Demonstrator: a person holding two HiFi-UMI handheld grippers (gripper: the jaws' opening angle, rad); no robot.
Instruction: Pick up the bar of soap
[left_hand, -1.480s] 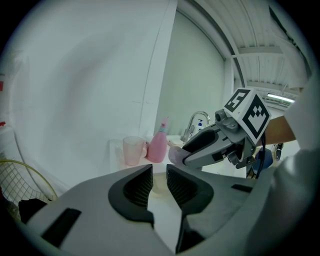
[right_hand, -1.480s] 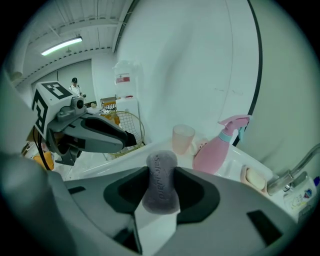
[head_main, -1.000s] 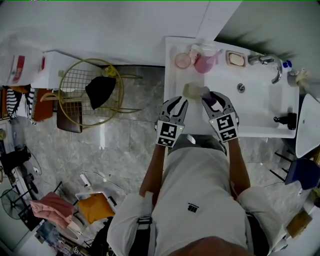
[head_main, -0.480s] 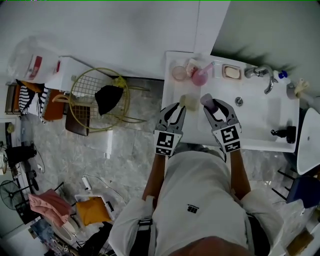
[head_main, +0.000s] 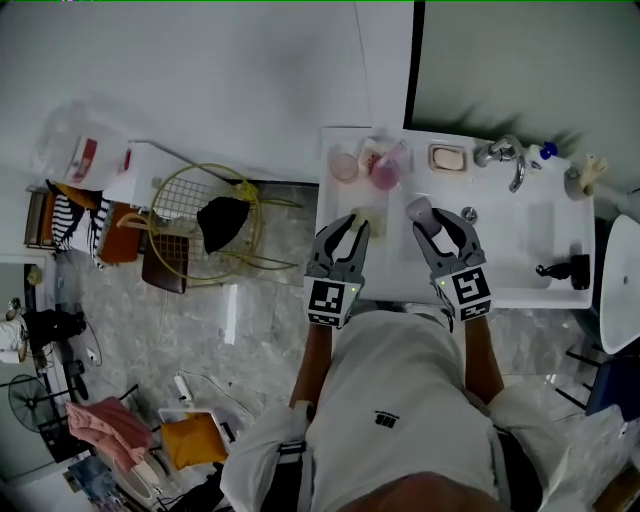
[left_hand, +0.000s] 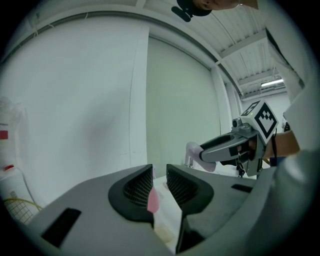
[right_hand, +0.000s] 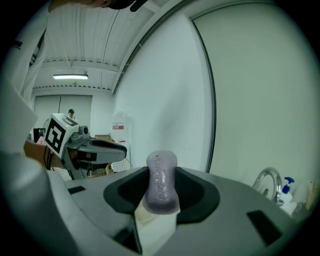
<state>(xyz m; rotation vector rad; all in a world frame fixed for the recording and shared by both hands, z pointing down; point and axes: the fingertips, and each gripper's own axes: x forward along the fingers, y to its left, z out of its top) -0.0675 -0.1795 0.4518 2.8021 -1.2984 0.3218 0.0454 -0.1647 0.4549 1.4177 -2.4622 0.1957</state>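
Observation:
The bar of soap (right_hand: 161, 182) is pale purple with a stamped name, and it stands on end between the pads of my right gripper (right_hand: 161, 195), which is shut on it. In the head view the soap (head_main: 420, 210) is held over the left part of the white sink (head_main: 520, 235), at the tip of my right gripper (head_main: 437, 220). My left gripper (head_main: 347, 225) hovers beside it over the counter's left end. Its jaws (left_hand: 159, 187) stand a narrow gap apart with nothing between them. The left gripper view shows the soap (left_hand: 196, 150) off to the right.
On the counter's back edge stand two pink cups (head_main: 385, 172), a dish with an orange soap (head_main: 448, 157), the tap (head_main: 505, 155) and a blue-capped bottle (head_main: 547, 152). A beige pad (head_main: 372, 222) lies by the left gripper. A gold wire basket (head_main: 205, 210) stands on the floor to the left.
The head camera has swung, so the sink sits lower and further left in view. The right gripper keeps its hold on the soap and has drifted slightly towards the basin. The left gripper stays alongside.

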